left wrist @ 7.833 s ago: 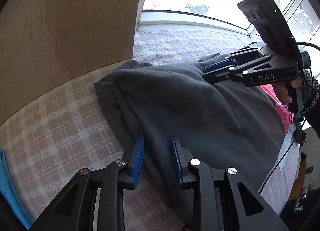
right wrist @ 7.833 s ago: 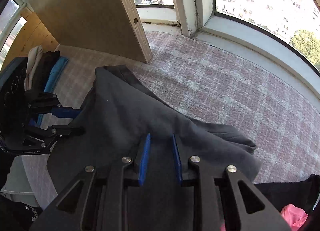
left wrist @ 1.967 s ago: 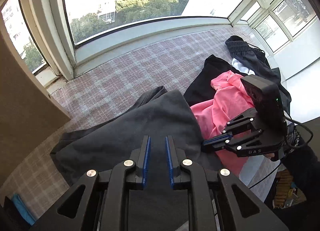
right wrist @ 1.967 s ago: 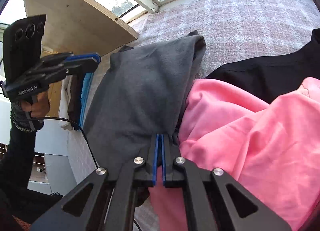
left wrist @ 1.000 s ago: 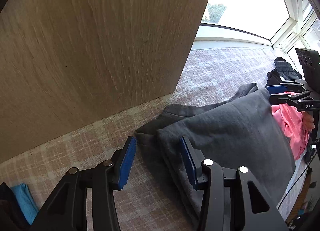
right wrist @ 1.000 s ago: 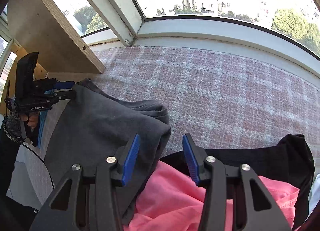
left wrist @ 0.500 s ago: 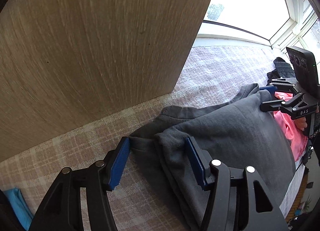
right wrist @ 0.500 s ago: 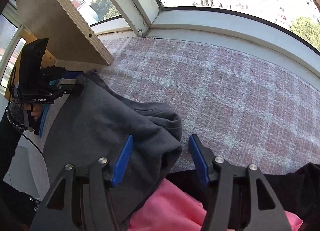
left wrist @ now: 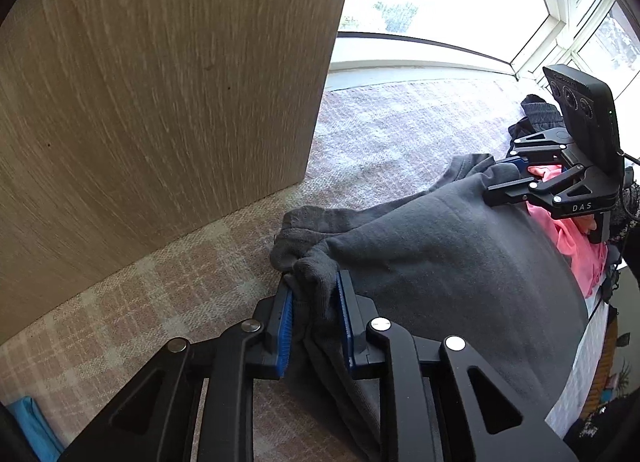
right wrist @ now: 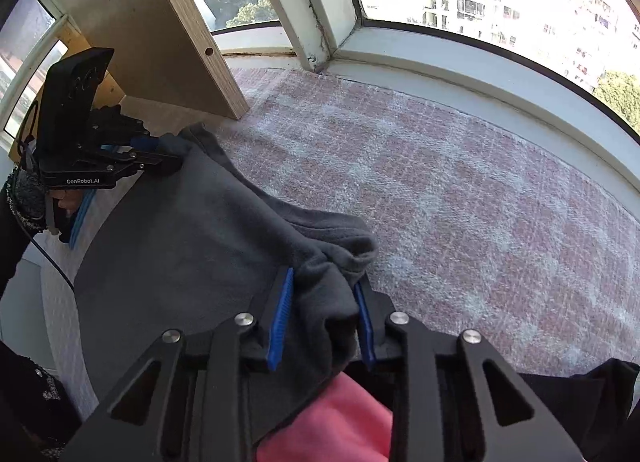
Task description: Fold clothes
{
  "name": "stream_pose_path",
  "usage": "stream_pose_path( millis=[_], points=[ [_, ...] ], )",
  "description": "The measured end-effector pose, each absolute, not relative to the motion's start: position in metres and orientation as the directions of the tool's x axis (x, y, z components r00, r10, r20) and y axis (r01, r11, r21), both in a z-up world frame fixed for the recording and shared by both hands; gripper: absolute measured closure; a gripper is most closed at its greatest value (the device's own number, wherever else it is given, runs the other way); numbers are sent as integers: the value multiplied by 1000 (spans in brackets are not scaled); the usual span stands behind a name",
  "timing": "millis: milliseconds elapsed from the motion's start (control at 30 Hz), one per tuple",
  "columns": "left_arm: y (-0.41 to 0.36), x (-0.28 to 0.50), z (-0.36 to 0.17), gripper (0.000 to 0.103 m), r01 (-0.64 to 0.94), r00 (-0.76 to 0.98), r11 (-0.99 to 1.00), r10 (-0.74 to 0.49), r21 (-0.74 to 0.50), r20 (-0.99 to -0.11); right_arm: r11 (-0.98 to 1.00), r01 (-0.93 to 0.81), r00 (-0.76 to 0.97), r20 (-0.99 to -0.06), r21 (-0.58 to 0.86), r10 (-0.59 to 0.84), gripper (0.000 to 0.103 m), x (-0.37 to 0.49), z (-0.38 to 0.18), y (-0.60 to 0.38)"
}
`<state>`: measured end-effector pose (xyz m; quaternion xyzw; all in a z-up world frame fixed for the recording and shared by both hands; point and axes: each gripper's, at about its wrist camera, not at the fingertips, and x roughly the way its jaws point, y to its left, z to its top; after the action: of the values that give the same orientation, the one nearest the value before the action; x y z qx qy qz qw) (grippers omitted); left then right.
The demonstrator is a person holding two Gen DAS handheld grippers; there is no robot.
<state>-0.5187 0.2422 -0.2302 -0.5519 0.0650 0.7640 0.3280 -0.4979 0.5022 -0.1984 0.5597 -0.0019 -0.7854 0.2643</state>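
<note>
Half a second ago both sets of jaws stood wide around the ends of the dark grey garment (left wrist: 440, 254); now the left hand-held gripper (left wrist: 314, 314) has closed on a bunched corner at the end nearest the wooden panel (left wrist: 160, 102), and the right hand-held gripper (right wrist: 322, 318) has pinched the opposite corner, cloth bulging between its blue pads (right wrist: 280, 314). With both ends held, the garment looks ready to be lifted or carried over for its next fold. It lies partly folded on the plaid-covered window ledge (right wrist: 460, 190), its right end touching the pink garment (right wrist: 336, 418), which lies on black clothing (right wrist: 580, 386). No basket or bin shows; a blue edge (left wrist: 28, 426) low in the left view may be stacked clothes, though too little shows to be sure.
</note>
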Motion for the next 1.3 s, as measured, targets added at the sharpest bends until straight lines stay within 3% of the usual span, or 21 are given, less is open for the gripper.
stream_pose_path(
  millis=[233, 600, 933, 1100, 1300],
  points=[
    [236, -523, -227, 92, -550, -170, -770, 483, -324, -859, -870, 407, -262, -876, 279, -404, 92, -496, -190, 502],
    [191, -464, -138, 92, -572, -268, -735, 587, -364, -764, -847, 437, -443, -747, 303, -496, 93, -445, -85, 510],
    [135, -363, -37, 92, -590, -474, -778, 550, -215, -688, -836, 526, -570, -663, 159, -485, 94, -354, 14, 450],
    [108, -248, -79, 92, -597, -429, -763, 564, -247, -705, -820, 541, -522, -690, 188, -502, 94, -242, -43, 422],
    [93, -152, -185, 89, -505, -238, -793, 506, -339, -829, -836, 509, -328, -852, 206, -409, 90, -144, -171, 396]
  ],
)
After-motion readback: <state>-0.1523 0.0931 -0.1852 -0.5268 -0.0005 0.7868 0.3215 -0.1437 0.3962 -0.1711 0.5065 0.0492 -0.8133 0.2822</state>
